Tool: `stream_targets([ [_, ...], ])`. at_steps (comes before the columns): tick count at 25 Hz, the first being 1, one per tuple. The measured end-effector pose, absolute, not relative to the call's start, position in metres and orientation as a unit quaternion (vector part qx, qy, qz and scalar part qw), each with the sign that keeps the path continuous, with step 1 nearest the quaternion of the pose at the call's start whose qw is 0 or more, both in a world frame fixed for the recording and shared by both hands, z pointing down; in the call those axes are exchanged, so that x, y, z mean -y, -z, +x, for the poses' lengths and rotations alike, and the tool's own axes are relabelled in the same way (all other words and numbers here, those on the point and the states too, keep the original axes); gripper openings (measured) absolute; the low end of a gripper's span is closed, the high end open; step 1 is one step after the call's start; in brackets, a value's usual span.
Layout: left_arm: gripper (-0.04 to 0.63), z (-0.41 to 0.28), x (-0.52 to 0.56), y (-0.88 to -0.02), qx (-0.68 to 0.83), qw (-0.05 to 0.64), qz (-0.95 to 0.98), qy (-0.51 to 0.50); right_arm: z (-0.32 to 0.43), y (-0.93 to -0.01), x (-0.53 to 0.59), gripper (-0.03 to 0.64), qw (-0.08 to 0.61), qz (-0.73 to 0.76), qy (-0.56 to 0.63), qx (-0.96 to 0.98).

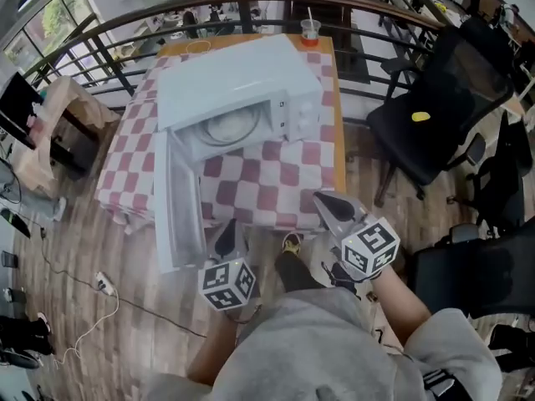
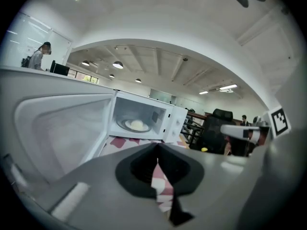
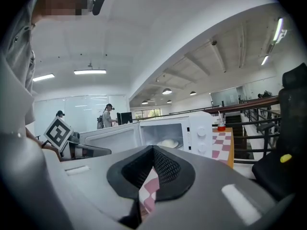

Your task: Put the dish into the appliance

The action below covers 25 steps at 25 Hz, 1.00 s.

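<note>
White casing first, from the head view: shows the microwave (image 1: 242, 90) standing mid-way along the table (image 1: 336, 98) on a checked cloth (image 1: 276, 186), its door (image 1: 177, 203) swung fully out past the near edge at the left corner, and the dish (image 1: 227, 126) lying on the turntable inside. Shows also the left gripper (image 1: 226, 239) and the right gripper (image 1: 328, 203) off the table's near edge, close to the body, touching nothing. From the left gripper view: jaws pressed together with nothing between them, aimed toward the open cavity, dish (image 2: 136, 125) within, door panel at the left. From the right gripper view: tips likewise met and empty, microwave ahead, a cup (image 3: 220, 126) at the table's far edge. Reads as placing done and closing not yet done. Calls next for bringing the left gripper round the door's outer face and pushing it home until latched.
</note>
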<state>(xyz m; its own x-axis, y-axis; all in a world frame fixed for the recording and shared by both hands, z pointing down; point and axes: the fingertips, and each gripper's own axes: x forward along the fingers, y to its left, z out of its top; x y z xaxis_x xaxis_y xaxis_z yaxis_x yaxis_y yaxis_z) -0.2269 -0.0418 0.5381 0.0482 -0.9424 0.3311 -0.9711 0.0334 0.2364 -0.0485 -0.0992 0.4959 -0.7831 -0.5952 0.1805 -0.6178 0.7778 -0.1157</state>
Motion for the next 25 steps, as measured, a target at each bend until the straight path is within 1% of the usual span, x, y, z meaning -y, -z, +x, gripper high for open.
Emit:
stream_targets([
  [8, 0.011, -0.202, -0.046, -0.537, 0.681, 0.213, 0.7, -0.035, 0.014, -0.474, 0.017, -0.002, 0.076, 0.345, -0.083, 0.932],
  [13, 0.011, -0.201, -0.064, -0.53, 0.683, 0.211, 0.698, -0.027, 0.059, -0.436, 0.004, -0.002, 0.094, 0.369, -0.022, 0.924],
  [17, 0.011, -0.206, -0.069, -0.527, 0.692, 0.207, 0.691, -0.029, 0.125, -0.396, 0.026, -0.002, 0.082, 0.448, 0.035, 0.889],
  [21, 0.011, -0.213, -0.074, -0.527, 0.699, 0.211, 0.682, -0.03, 0.162, -0.398, 0.032, -0.002, 0.09, 0.482, 0.022, 0.871],
  [25, 0.011, -0.212, -0.072, -0.531, 0.7, 0.216, 0.68, -0.035, 0.164, -0.423, 0.028, -0.002, 0.087, 0.484, -0.028, 0.87],
])
